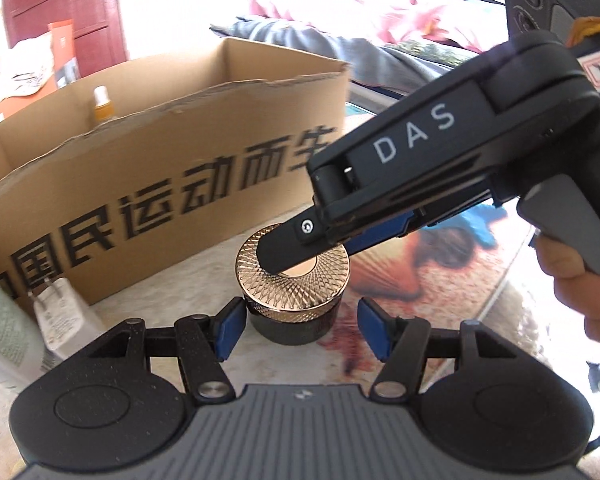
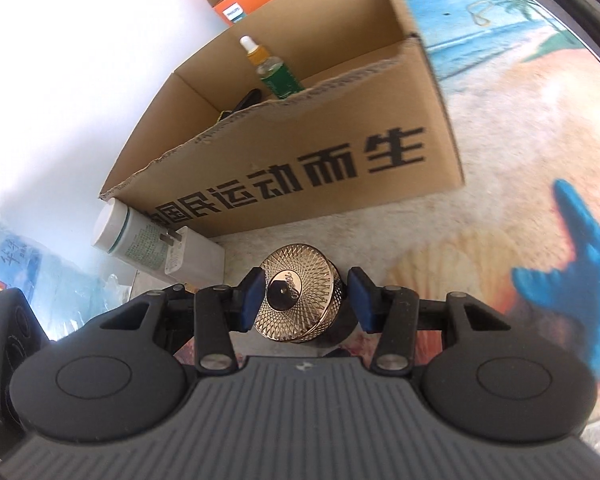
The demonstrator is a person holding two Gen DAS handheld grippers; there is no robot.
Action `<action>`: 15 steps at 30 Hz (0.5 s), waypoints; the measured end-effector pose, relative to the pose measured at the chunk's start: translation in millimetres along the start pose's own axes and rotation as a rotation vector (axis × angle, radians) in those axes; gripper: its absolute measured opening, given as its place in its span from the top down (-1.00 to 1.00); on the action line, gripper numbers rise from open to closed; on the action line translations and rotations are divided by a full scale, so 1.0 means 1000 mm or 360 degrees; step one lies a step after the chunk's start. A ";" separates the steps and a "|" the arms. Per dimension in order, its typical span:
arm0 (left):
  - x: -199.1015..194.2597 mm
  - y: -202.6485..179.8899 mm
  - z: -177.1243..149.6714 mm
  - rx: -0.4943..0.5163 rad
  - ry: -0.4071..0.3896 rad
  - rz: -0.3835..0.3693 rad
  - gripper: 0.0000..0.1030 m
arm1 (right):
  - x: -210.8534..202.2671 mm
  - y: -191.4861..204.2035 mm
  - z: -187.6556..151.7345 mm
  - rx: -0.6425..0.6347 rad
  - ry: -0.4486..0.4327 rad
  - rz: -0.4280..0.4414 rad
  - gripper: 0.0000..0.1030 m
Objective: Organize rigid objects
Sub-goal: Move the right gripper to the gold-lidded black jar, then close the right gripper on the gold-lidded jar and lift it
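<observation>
A round jar with a patterned gold lid (image 1: 294, 268) and a dark body stands on the printed tabletop in front of a cardboard box (image 1: 160, 152). My left gripper (image 1: 302, 328) is open, its blue pads apart on either side of the jar's near wall and clear of it. My right gripper (image 1: 276, 252) reaches in from the right and hovers over the lid. In the right wrist view the jar (image 2: 300, 296) shows between the right gripper's (image 2: 307, 299) spread pads, with a gap at the right pad. A person's hand (image 1: 580, 288) holds the right gripper's handle.
The open cardboard box (image 2: 300, 160) holds an upright bottle with a green label (image 2: 274, 68) and a dark item (image 2: 248, 98). A white plug adapter (image 2: 192, 256) and a white bottle on its side (image 2: 128, 236) lie left of the jar. The beach-print tabletop (image 2: 520, 120) stretches right.
</observation>
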State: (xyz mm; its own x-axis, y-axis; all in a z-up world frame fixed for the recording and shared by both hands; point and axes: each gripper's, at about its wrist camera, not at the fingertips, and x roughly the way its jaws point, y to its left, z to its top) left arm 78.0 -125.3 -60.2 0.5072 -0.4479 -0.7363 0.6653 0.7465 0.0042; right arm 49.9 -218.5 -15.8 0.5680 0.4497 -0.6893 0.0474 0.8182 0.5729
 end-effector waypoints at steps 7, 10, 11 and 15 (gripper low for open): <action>0.003 -0.012 0.002 0.0116 -0.0010 0.0112 -0.20 | -0.007 -0.014 -0.007 0.0084 -0.0027 0.0019 0.12; 0.012 -0.013 0.005 0.0124 0.0011 0.0113 -0.20 | -0.006 -0.019 -0.007 0.0113 -0.0023 0.0035 0.12; 0.014 -0.014 0.005 0.0125 0.0015 0.0115 -0.20 | -0.005 -0.020 -0.007 0.0124 -0.0023 0.0046 0.12; 0.018 -0.017 0.009 0.0120 0.0005 0.0125 -0.14 | -0.003 -0.022 -0.008 0.0150 -0.0019 0.0088 0.13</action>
State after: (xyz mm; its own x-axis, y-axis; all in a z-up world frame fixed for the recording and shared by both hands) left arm 81.1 -150.8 -67.7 0.5579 -0.3878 -0.7337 0.6630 0.7401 0.1130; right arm 40.3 -234.7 -29.9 0.5817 0.4886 -0.6503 0.0922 0.7547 0.6495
